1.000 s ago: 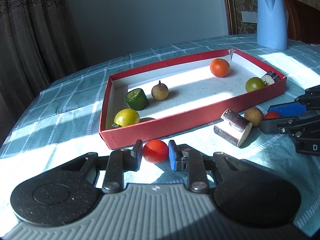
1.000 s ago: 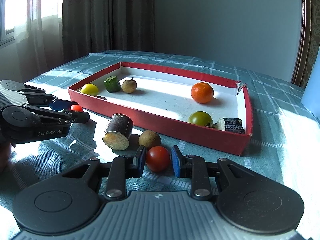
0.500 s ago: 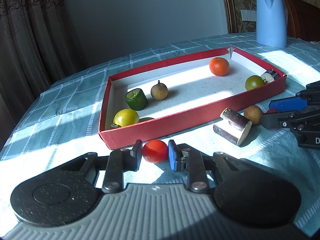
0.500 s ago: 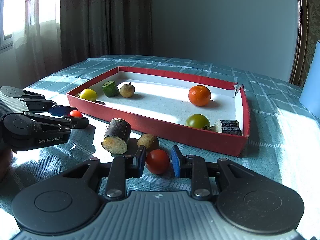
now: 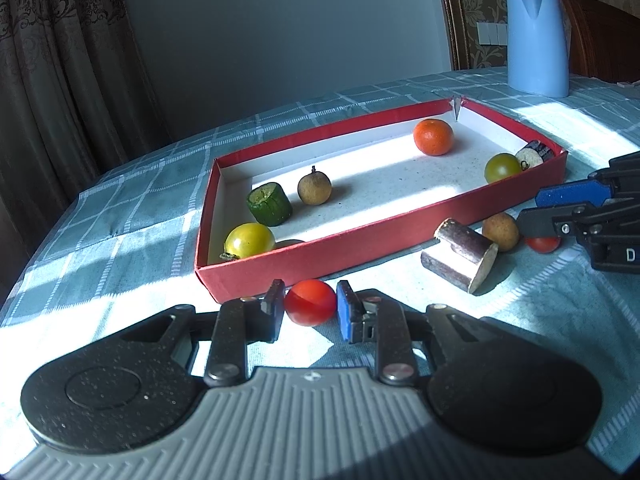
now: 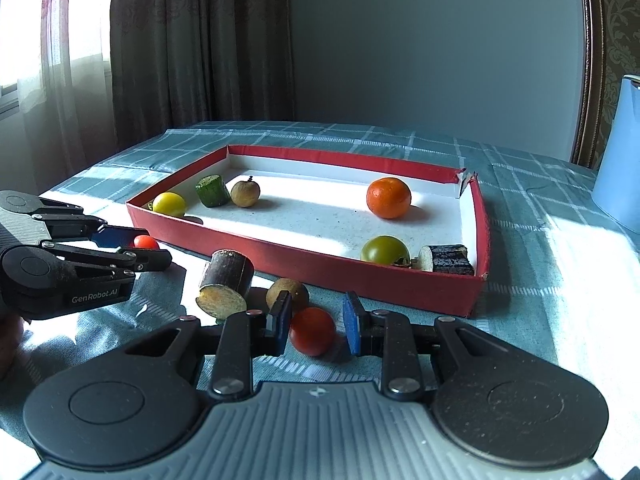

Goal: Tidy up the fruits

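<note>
A red tray holds a yellow tomato, a cucumber piece, a longan, an orange, a green tomato and a dark stub. My left gripper is shut on a red cherry tomato just in front of the tray's near corner. My right gripper has its jaws close around another red cherry tomato, with small gaps on both sides. A brown cylinder piece and a longan lie beside it on the cloth.
A blue kettle stands at the back right of the table. A checked teal cloth covers the table. Curtains hang behind at the left. Each gripper shows in the other's view, the left gripper and the right gripper.
Both grippers have risen slightly and tipped, so the tray looks lower in each view. The right gripper's jaws stand a little wider around its tomato.
</note>
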`<state>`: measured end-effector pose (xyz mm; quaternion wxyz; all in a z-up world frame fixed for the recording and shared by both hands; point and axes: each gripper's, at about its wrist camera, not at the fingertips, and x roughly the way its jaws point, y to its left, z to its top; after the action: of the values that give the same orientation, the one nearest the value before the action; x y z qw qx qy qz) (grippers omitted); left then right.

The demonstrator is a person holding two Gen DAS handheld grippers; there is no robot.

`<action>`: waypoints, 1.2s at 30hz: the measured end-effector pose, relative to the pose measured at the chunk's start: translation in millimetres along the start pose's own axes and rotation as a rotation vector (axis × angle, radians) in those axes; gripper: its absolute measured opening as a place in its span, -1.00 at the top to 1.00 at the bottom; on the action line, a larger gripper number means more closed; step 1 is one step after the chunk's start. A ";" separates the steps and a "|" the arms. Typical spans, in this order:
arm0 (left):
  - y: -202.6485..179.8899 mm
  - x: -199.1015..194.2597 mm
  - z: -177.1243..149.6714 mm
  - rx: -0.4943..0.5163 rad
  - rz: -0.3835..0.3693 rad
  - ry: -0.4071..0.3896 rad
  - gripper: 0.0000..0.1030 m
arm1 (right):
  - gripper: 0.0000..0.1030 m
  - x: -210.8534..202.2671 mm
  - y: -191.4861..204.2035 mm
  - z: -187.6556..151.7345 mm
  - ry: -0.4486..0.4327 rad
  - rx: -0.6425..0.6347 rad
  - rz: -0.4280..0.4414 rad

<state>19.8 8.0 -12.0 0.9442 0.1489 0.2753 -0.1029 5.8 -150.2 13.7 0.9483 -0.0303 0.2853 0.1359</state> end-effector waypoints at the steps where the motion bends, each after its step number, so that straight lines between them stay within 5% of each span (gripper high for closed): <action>1: 0.3 0.0 0.0 -0.001 0.001 0.001 0.52 | 0.47 -0.1 -0.6 0.8 -0.006 0.005 -0.007; 18: 0.6 -2.2 0.8 0.001 0.005 -0.018 0.52 | 0.47 1.8 -5.9 3.8 -0.011 0.035 -0.024; 36: -0.5 -1.7 0.0 0.010 -0.002 -0.013 0.52 | 0.47 39.2 -9.5 69.4 -0.049 0.002 -0.090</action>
<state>18.2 7.7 -11.2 0.9450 0.1529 0.2689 -0.1062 76.7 -140.5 50.0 0.9602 -0.0387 0.2604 0.0934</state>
